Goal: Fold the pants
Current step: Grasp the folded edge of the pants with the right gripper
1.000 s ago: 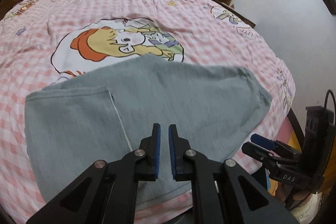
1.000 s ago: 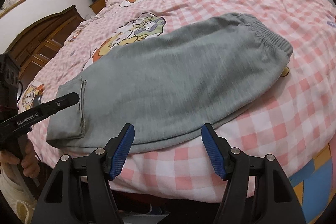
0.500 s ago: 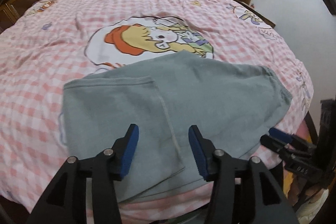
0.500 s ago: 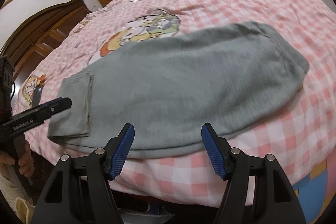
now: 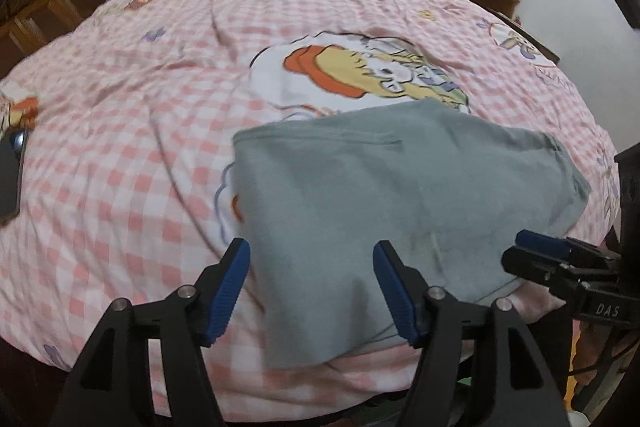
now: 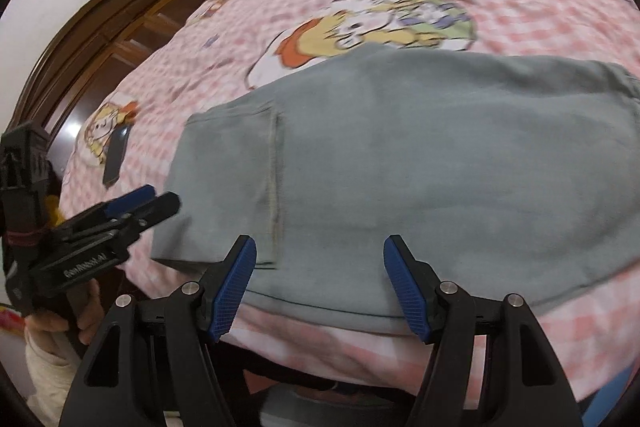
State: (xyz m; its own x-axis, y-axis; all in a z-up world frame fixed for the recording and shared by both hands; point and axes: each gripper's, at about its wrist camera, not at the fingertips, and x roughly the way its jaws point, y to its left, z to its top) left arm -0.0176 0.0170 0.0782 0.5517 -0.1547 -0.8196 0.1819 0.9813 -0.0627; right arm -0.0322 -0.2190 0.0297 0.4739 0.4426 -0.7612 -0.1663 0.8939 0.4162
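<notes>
Left wrist view: the grey knit pants (image 5: 380, 195) lie folded into a broad flat bundle on the pink-and-white checked bedsheet (image 5: 132, 131), close to the near edge of the bed. A folded-over flap with a stitched hem lies on top at the bundle's left end. The far edge of the pants overlaps the lower part of a large cartoon print (image 5: 360, 75) on the sheet. The left gripper (image 5: 312, 287), black with blue ribbed pads, hangs above the near left corner of the pants; its jaws have just been opening and now stand wide apart with nothing pinched between them, the cloth only showing behind the gap. At the right edge the right gripper (image 5: 540, 247) shows side-on, just off the near edge of the pants. A dark flat phone-like slab (image 5: 10, 179) rests on the sheet far to the left.

In the right wrist view, the right gripper (image 6: 320, 283) is over the near edge of the pants (image 6: 420, 167), its jaws spread wide and holding nothing. The left gripper (image 6: 144, 201) is at the left, beside the folded end, carried by a hand (image 6: 56, 319) in a pale sleeve. The dark slab (image 6: 116, 155) lies on the sheet beyond it. Brown wooden cabinets (image 6: 100, 39) stand beside the bed. No container can be made out in either view.
</notes>
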